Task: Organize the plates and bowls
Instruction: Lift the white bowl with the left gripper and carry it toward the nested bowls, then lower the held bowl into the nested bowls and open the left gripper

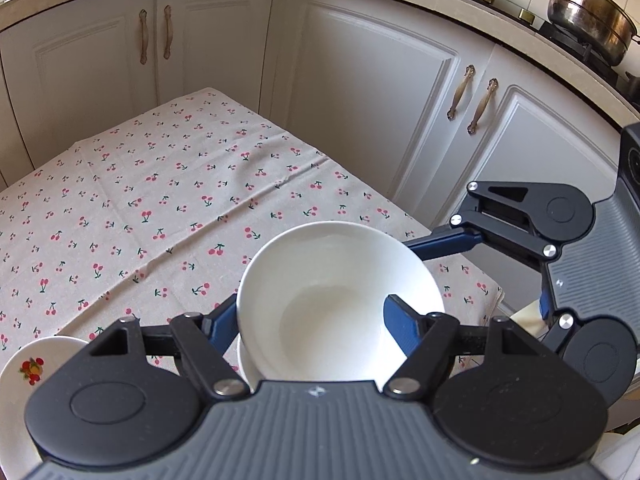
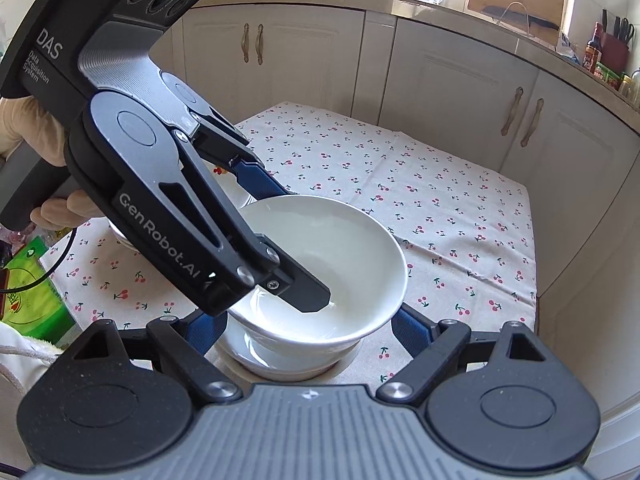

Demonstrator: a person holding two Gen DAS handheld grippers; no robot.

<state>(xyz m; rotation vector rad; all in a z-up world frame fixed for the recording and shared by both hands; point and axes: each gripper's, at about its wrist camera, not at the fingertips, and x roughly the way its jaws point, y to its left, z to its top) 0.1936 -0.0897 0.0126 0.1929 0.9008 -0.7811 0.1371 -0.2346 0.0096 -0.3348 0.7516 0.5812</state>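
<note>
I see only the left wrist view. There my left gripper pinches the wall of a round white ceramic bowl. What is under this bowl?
Observer: A second round white ceramic bowl stands directly below the held white bowl, which is tilted. I cannot tell if they touch.
Operator: Where are the right gripper's fingers?
Observer: The right gripper straddles the two bowls, with one blue finger on each side.
Operator: Is something beside the table that I miss?
Observer: Yes, a green printed packet lies past the edge of the cherry-print tablecloth, near the left gripper's handle.
</note>
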